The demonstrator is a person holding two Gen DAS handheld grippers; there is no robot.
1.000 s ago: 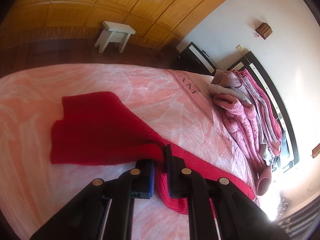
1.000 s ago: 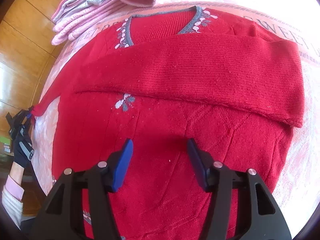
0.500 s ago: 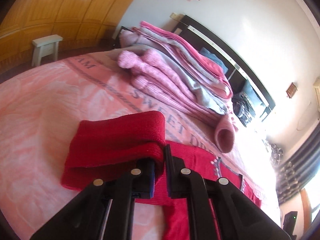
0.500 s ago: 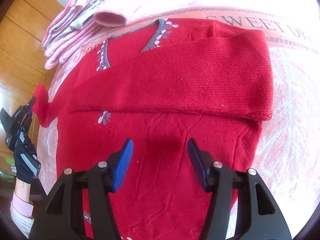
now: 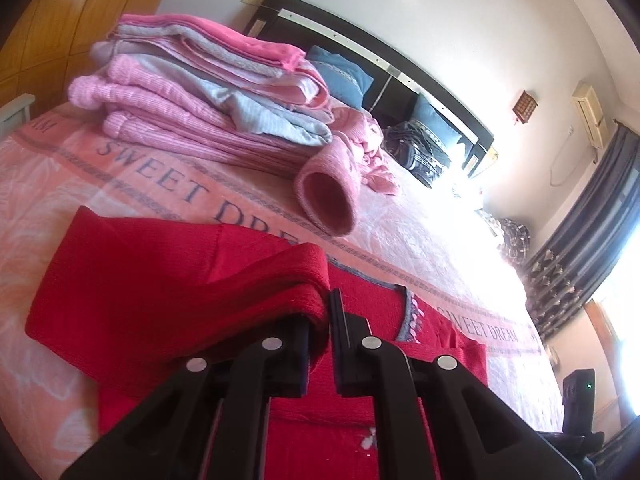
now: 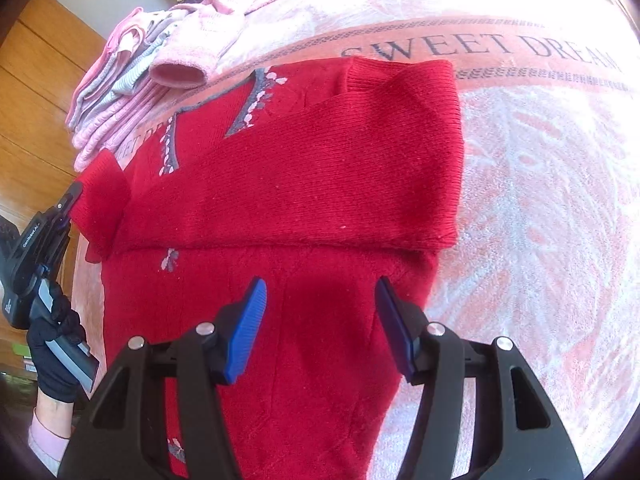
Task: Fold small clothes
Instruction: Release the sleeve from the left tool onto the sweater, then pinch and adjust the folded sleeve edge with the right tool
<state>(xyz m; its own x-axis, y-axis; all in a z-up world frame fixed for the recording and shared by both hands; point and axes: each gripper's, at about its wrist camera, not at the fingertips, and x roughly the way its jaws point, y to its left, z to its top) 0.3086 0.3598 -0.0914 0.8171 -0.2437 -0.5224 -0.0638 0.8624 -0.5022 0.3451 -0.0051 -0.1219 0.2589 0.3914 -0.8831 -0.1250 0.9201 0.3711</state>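
A red knit sweater (image 6: 304, 184) with a grey flowered V-neck lies flat on the pink bedspread (image 6: 540, 184). One sleeve is folded across its chest. My left gripper (image 5: 329, 320) is shut on the cuff of the other red sleeve (image 5: 172, 280), which it holds lifted over the sweater's left side. The same gripper (image 6: 70, 200) shows at the left edge of the right wrist view, held by a black-gloved hand (image 6: 52, 344). My right gripper (image 6: 320, 320) hovers open above the sweater's lower body with nothing between its blue pads.
A stack of folded pink and grey clothes (image 5: 208, 96) sits behind the sweater, with a pink sleeve cuff (image 5: 326, 200) pointing forward. A dark headboard (image 5: 380, 68), blue pillows and a heap of dark clothes (image 5: 424, 148) lie further back. Curtains (image 5: 588, 240) hang at the right.
My left gripper has carried the red sleeve up from the bedspread and inward over the sweater, swinging to face the headboard. My right gripper stayed open over the sweater.
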